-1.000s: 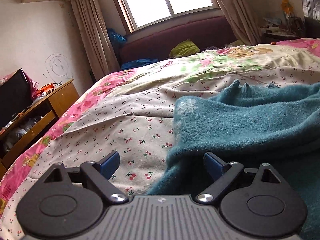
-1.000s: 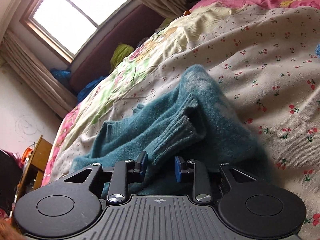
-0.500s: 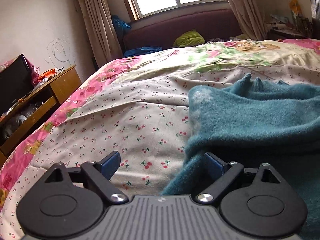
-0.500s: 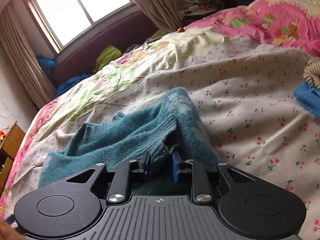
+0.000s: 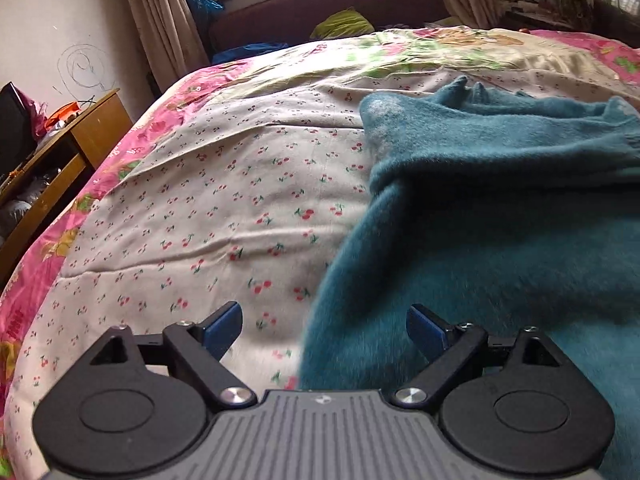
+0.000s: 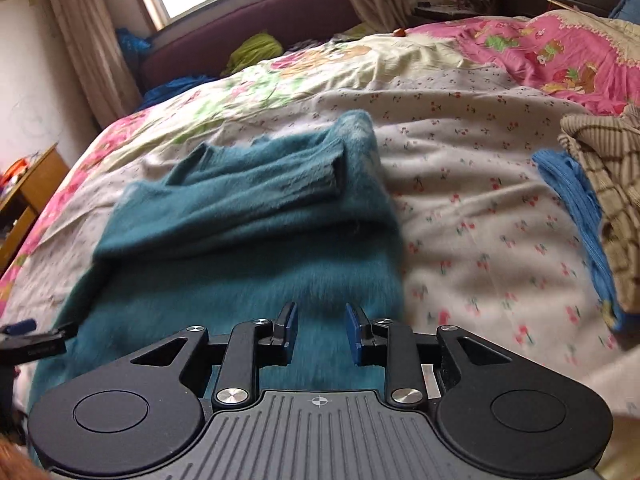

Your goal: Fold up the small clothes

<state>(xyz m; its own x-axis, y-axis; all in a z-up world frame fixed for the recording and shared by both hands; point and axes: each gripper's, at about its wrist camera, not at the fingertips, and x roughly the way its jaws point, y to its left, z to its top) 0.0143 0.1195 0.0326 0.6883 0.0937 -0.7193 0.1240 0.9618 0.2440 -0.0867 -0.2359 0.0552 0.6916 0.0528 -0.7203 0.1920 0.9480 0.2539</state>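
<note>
Both tongs gape empty, right (image 6: pixel 321 334) just widened; teal sweater (image 6: pixel 248 216) runs off-frame below.

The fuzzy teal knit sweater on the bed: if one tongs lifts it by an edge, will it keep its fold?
Probably not. The fuzzy teal knit sweater drapes in soft rolls, so it looks floppy and would likely sag and unfold. Its thick pile suggests some weight for its size. The fuzzy surface should grip rather than slip.
</note>
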